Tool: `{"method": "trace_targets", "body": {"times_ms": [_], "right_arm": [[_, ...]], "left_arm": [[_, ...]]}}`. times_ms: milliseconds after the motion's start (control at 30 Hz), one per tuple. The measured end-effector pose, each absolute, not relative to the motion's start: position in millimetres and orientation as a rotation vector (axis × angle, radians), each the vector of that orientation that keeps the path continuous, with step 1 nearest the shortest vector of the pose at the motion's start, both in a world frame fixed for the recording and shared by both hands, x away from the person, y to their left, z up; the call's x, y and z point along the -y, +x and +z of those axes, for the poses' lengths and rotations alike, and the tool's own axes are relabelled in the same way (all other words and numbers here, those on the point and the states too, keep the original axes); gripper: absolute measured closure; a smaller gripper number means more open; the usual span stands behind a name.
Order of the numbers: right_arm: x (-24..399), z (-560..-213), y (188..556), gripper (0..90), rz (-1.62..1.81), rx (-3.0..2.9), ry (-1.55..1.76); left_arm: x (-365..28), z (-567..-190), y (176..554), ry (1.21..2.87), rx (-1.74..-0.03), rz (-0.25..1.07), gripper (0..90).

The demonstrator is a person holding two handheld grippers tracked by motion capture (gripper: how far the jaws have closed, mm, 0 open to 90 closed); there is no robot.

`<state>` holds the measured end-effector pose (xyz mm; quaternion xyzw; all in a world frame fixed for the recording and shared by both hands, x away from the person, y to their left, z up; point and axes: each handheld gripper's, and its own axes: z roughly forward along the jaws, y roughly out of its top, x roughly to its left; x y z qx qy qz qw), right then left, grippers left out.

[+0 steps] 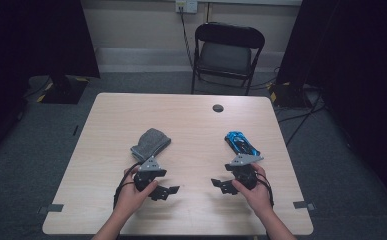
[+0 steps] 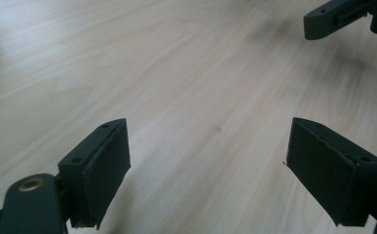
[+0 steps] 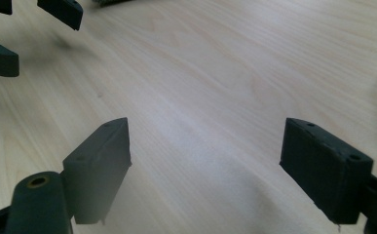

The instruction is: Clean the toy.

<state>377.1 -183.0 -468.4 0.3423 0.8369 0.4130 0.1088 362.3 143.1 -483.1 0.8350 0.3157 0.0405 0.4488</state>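
The right gripper holds its two black jaws wide apart over bare tabletop. The left gripper shows at the upper left corner, beside what may be cloth.

one grey cloth on the counter, folded, just the one. one blue toy car over on the right side. two tools in play: left tool, right tool, one per hand. one dark round cap set in the counter top. one folding chair behind.
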Motion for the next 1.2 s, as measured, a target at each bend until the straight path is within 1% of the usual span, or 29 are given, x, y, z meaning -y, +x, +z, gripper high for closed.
{"method": "trace_targets", "body": {"times_ms": [167, 433, 667, 933, 1200], "right_arm": [[180, -474, 371, 17.7, 1.214, -2.484, 0.993], [177, -487, 363, 17.7, 1.189, -2.516, 0.978], [174, -497, 359, 17.4, 1.154, -2.545, 0.95], [170, -501, 352, 16.1, 1.106, -2.52, 0.86], [170, -501, 352, 15.6, 1.108, -2.522, 0.853]], "left_arm": [[-141, -490, 358, 2.068, -0.786, 0.083, 15.8], [-141, -500, 352, 2.101, -0.772, 0.093, 15.8], [-138, -500, 348, 2.124, -0.74, 0.13, 15.6], [-134, -500, 345, 2.166, -0.714, 0.189, 15.2], [-131, -500, 343, 2.187, -0.702, 0.221, 14.8]]}}
